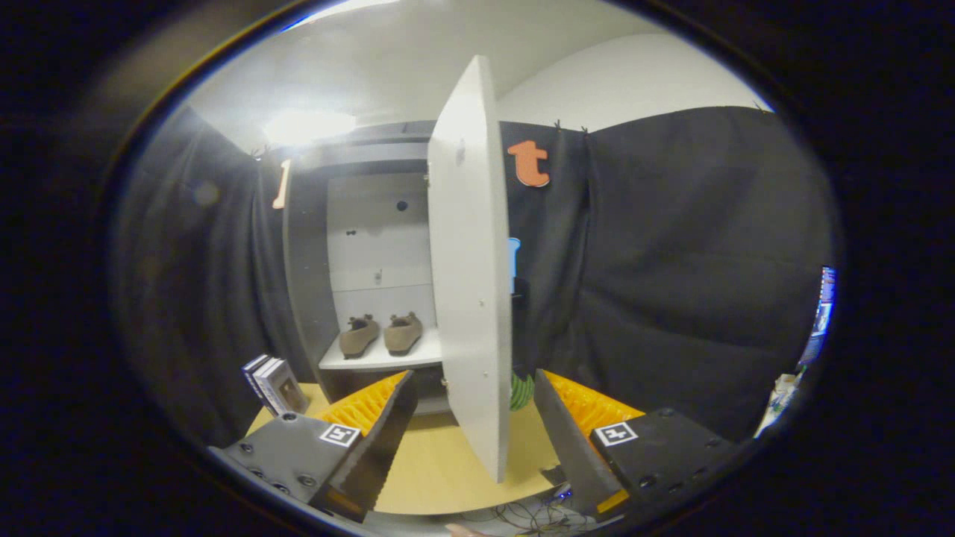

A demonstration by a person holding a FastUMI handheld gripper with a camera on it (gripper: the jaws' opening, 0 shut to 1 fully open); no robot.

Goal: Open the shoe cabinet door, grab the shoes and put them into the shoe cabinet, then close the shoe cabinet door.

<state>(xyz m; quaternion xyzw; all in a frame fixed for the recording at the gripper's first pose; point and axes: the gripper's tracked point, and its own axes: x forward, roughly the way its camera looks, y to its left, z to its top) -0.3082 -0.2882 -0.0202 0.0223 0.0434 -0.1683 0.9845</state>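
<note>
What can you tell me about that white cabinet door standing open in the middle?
The shoe cabinet door is a tall, flat white panel, apparently painted board, with small fittings dotting its inner face. It stands swung wide open, edge-on toward the camera, hinged at the right side of the cabinet. Its lower end sits between the open jaws of the gripper, which do not touch it. The shoes rest on the shelf behind.

The hand-held two-finger gripper (471, 418) sits at the bottom of the frame, its fingers spread wide apart and pressing on nothing. The left finger (373, 440) rises from the lower left and slants inward toward the centre; the right finger (574, 440) rises from the lower right, mirroring it. Each finger has a ridged inner pad and tapers to a pointed tip. Both finger bases are dark blocks carrying a small square black-and-white marker and screw heads.
</note>
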